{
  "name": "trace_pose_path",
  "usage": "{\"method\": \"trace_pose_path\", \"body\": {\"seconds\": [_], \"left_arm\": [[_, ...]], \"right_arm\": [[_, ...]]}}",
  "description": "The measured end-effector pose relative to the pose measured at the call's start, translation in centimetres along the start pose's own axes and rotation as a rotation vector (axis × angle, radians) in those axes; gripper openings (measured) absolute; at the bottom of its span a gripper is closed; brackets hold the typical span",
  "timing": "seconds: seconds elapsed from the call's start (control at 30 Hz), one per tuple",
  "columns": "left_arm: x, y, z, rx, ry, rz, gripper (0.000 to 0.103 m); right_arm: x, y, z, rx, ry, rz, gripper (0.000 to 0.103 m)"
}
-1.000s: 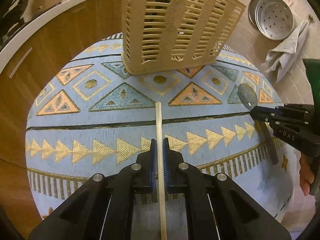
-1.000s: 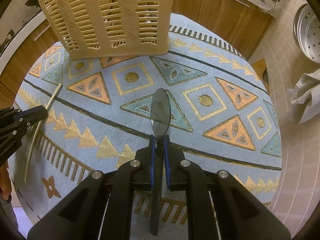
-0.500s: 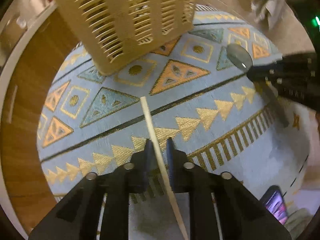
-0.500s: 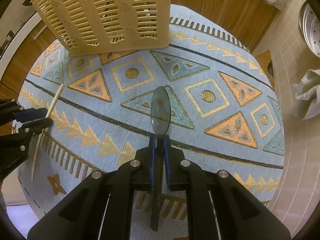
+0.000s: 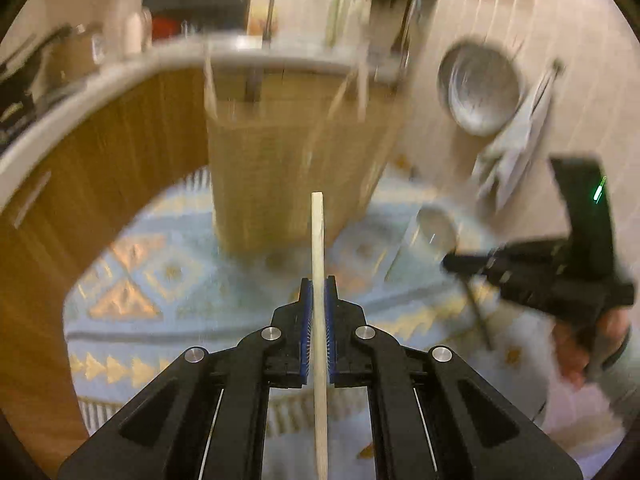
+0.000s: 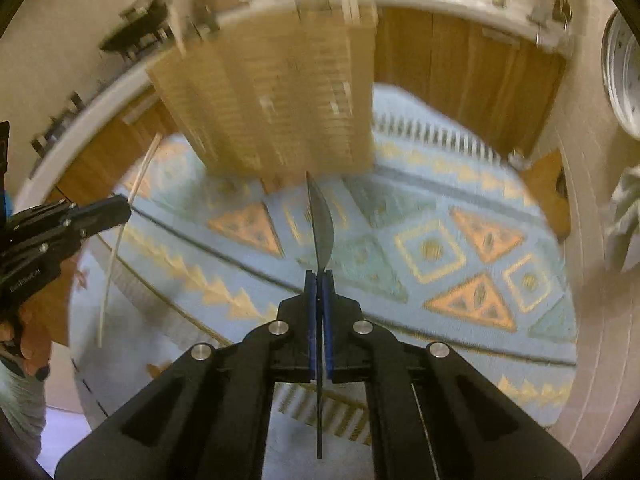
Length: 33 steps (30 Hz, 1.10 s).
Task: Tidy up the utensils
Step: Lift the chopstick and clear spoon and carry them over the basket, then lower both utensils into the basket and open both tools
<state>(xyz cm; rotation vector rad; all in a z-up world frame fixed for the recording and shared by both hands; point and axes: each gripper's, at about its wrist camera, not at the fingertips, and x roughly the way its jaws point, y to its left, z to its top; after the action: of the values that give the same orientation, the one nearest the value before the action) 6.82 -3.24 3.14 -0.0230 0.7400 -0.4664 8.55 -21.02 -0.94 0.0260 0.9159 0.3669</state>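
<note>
The left tongs (image 5: 318, 300) are gripping a chopstick (image 5: 317, 240), clamped tight between the blue pads, with its tip pointing toward the caddy (image 5: 288, 168). The right tongs (image 6: 319, 292) are gripping a spoon (image 6: 322, 224) by its handle, the bowl turned edge-on and likewise aimed at the caddy (image 6: 272, 92). Both utensils are hanging clear of the rug (image 6: 440, 248), which is lying under the caddy.

The step in hand looks like carrying both utensils over to the caddy and dropping them in. To do it well, each pair of tongs should be climbing above the caddy's rim before crossing over it, since the chopstick's front tip is sitting below the rim in the left view and could be knocking the slatted wall. Each utensil should then be tipping toward upright so it is sliding down into the caddy, not bridging the rim. Other sticks already seem to be standing in the caddy, though blur is making that hard to confirm.

In the left view the right tongs (image 5: 452, 258) are showing to the caddy's right, near it; in the right view the left tongs (image 6: 126, 208) are showing to its left. The two should be going in one at a time to avoid clashing.
</note>
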Motion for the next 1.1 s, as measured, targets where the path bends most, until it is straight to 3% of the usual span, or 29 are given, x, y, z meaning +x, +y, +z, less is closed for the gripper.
{"method": "trace_pose_path", "body": {"seconds": [0.27,0.37,0.53,0.73,0.9,1.1], "left_arm": [[-3.1,-2.3,8.0,0.015,-0.293,-0.067,0.004],[-3.4,-2.6,10.6,-0.016,-0.411,-0.098,0.004],[-3.1,-2.6,13.3,-0.121,-0.643,-0.044,0.004],[-0.3,-2.8,14.0,-0.184,-0.778,0.114,0.004],[2.2,-4.0,13.5,-0.137,-0.826,0.241,0.004],[4.4,-2.7,12.2,-0.166,-0.774,0.239,0.004]], "right_arm": [[-6.2,2.3,5.5,-0.083,-0.392,-0.066,0.002],[-7.5,1.9,8.0,-0.042,-0.490,-0.037,0.002],[-9.0,-0.1,12.4,0.067,-0.671,0.006,0.002],[-6.5,-1.8,14.5,0.137,-0.695,-0.023,0.002],[-3.1,-3.1,14.5,0.172,-0.653,-0.044,0.002],[-1.3,-2.7,13.8,0.150,-0.632,-0.067,0.002]]}}
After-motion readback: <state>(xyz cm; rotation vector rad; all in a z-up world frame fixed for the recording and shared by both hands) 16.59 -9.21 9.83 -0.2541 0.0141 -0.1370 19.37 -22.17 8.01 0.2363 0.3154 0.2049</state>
